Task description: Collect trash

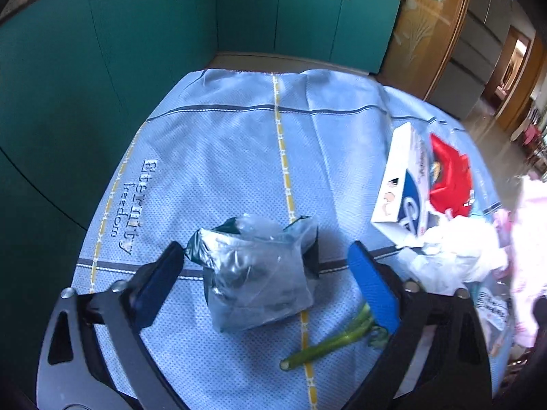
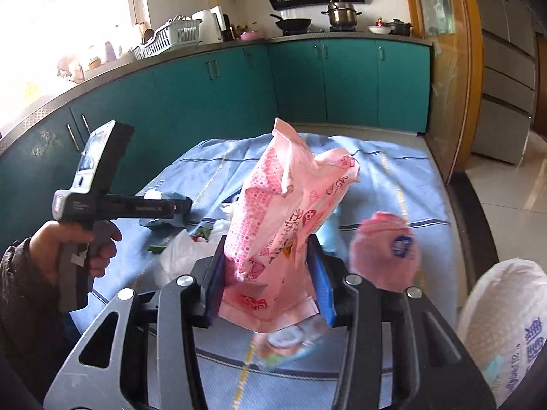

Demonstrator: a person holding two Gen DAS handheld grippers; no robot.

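L gripper (image 1: 266,266) spread wide, clear plastic bag (image 1: 259,273) between pads, untouched. R gripper (image 2: 270,276) pinching pink wrapper (image 2: 287,212), upright. Scallion (image 1: 328,341) at bag's 5 o'clock.

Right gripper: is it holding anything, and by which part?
Yes. The right gripper is shut on the pink plastic bag, its fingers pinching the bag's lower end while the rest stands up above them.

Teal cabinets (image 2: 239,95) run under a dark counter carrying a dish rack (image 2: 171,36), a wok (image 2: 294,23) and a steel pot (image 2: 342,12).
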